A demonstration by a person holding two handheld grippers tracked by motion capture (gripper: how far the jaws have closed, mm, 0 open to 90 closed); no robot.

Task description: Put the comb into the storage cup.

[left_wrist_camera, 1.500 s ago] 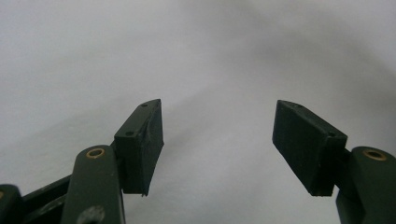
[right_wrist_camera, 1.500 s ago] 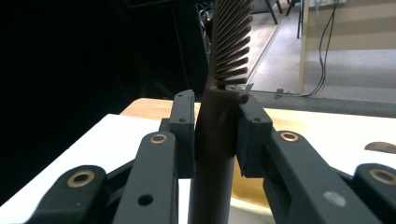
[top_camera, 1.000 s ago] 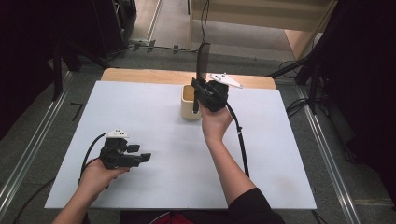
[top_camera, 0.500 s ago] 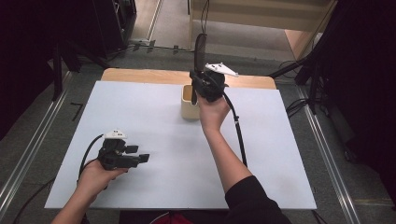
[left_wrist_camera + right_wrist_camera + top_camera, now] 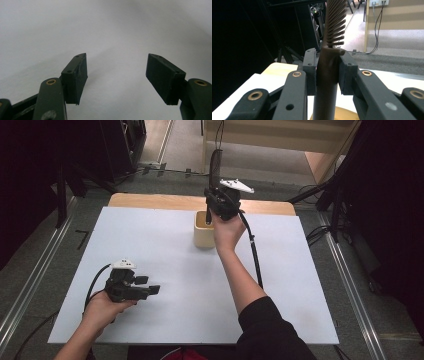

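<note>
Right gripper (image 5: 327,72) clamps the brown comb (image 5: 329,62) upright between its pads, above the cup (image 5: 204,234)

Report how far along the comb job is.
Done: the right gripper is shut on the comb, handle down, teeth up. In hand: the comb stands over the cup; whether it is going in or coming out I cannot tell. Left: finishing that. The left gripper rests open on the table.
</note>
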